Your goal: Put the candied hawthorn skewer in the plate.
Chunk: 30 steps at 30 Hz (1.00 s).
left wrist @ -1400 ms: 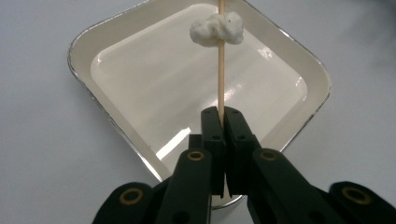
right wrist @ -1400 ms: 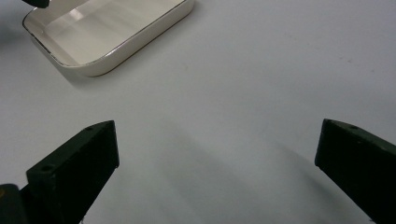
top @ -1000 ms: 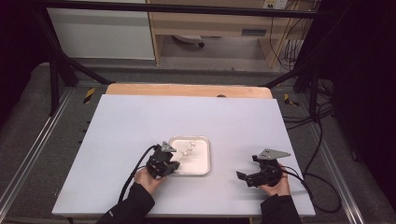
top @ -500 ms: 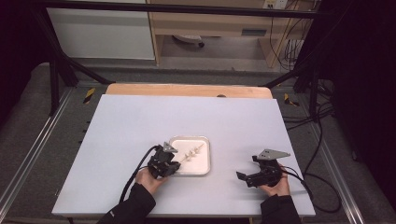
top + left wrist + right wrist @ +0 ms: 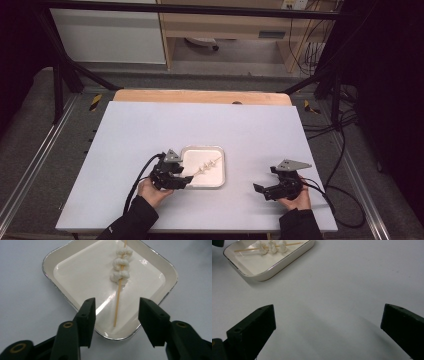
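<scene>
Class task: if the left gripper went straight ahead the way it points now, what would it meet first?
Probably the skewer lying in the white tray. The left gripper, its jaws just opened, has the stick's near end between them untouched, though the tray's near rim may come first.

Overhead light falls evenly on the pale surface (image 5: pixel 210 125), while the room around it lies dim. The tray (image 5: pixel 160 272) rim shows small glints, and soft shadows spread across the right gripper view.

Your pale grey rectangular table (image 5: pixel 150 130) carries one square white ceramic tray with a metallic rim (image 5: pixel 218 152), near its front edge.
</scene>
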Motion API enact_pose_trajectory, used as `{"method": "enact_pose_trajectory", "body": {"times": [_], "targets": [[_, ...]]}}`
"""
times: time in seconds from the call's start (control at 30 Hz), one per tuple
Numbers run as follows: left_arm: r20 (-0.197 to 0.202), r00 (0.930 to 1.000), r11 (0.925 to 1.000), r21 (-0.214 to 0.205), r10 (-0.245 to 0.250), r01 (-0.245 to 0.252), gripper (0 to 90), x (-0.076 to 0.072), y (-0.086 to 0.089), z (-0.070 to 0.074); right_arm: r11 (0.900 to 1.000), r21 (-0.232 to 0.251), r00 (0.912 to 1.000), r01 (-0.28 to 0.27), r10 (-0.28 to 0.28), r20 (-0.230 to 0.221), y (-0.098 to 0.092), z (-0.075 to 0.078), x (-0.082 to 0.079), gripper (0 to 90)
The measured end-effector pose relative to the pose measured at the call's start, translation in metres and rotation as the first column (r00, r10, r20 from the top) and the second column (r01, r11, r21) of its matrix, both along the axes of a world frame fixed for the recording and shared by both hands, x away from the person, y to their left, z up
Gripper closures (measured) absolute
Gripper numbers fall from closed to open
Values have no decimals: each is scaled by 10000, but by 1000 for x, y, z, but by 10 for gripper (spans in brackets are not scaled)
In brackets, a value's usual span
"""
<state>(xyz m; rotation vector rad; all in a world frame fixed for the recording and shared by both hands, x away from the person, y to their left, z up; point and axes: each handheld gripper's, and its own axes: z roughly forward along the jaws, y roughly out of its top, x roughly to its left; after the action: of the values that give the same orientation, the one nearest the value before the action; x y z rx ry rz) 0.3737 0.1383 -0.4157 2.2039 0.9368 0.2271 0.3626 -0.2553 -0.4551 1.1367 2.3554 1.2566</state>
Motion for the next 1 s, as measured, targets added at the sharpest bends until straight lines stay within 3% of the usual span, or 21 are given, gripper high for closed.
{"method": "enact_pose_trajectory", "body": {"times": [0.13,0.43,0.67,1.0], "targets": [[71,9999,9999,-83,-131,132,358,-1,8,4,10000,2,10000,4,-4,-33,0,0,0,5],[576,9983,9989,458,67,-93,142,-6,31,6,10000,51,10000,42,-41,-63,0,1,-1,5],[762,9967,9991,285,283,-305,103,-15,60,-2,10000,71,10000,48,-47,-87,0,1,-1,4],[871,9916,9950,-385,955,-924,97,-24,104,-18,10000,49,9999,48,-47,-148,0,0,-1,4]]}}
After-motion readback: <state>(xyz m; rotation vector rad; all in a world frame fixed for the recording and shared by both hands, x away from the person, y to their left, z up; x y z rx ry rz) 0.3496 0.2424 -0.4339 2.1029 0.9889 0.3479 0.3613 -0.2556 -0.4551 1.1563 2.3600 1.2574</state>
